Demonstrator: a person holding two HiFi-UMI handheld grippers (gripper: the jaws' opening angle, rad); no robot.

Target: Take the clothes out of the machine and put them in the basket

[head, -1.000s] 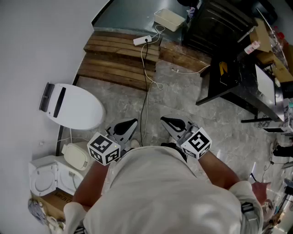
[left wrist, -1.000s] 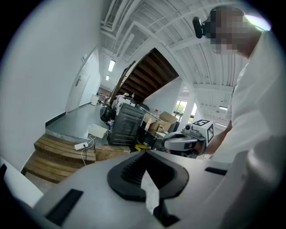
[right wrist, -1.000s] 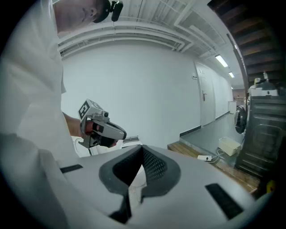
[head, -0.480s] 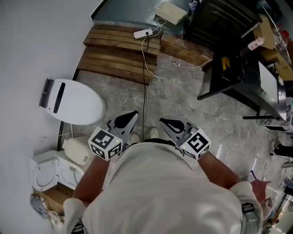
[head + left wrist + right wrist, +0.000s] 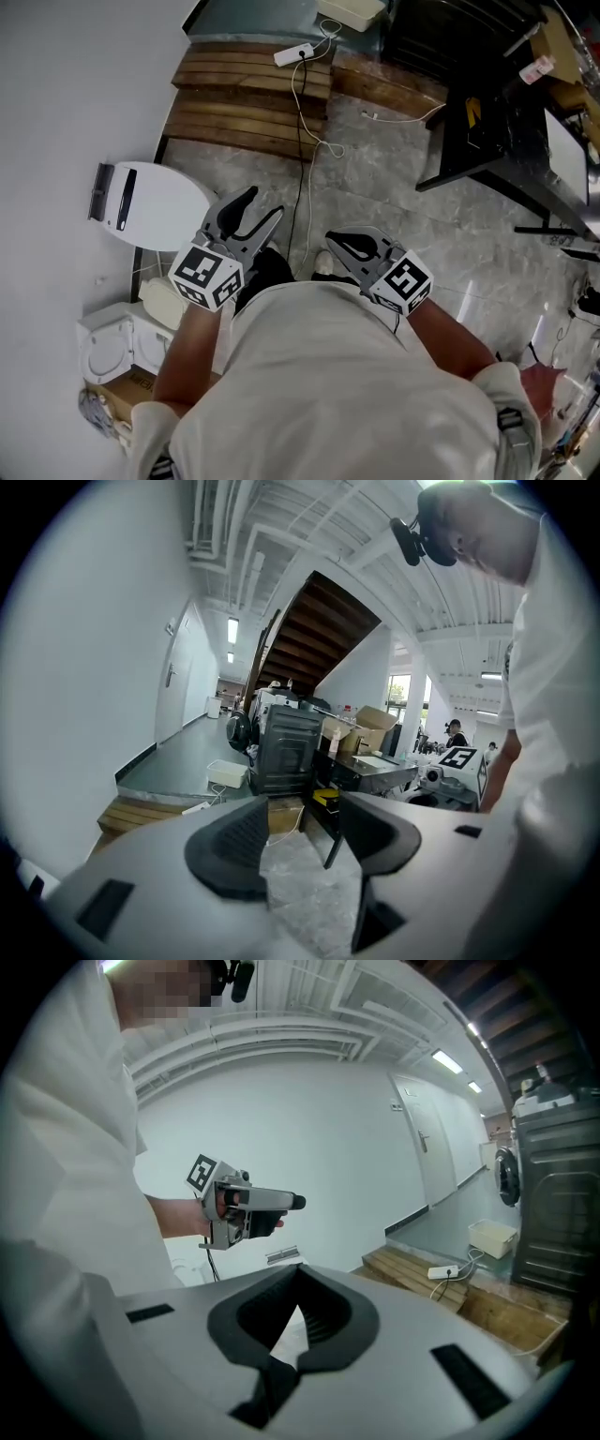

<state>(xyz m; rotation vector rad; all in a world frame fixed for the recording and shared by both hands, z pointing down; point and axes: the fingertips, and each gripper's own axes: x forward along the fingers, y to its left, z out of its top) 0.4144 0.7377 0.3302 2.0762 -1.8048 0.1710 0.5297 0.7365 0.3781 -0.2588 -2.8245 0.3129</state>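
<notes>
Grey marbled floor [image 5: 394, 202] spreads below the person, with a low wooden platform [image 5: 248, 108] against the white wall and a white power strip [image 5: 292, 55] lying on its planks. A white rounded appliance [image 5: 155, 206] stands by the wall, just left of the left gripper [image 5: 262, 203].

Both grippers are held out in front of the person's white shirt [image 5: 328, 394], near each other but apart, pointing across the floor. The left gripper's jaws have just been opening; they stand apart in its own view, and only floor shows between the dark pads [image 5: 246, 834]. The right gripper [image 5: 336, 246] has its jaws brought together at the tips, with nothing caught between them.

The washing machine [image 5: 507, 1177], with its round door, stands well away across the room, next to a dark cabinet [image 5: 558, 1208]. A pale rectangular tub [image 5: 492, 1236] sits on the floor near it, beyond the platform's far end. No view looks into the machine, so whether clothes lie in it cannot be told. Neither gripper touches the machine or the tub.
</notes>
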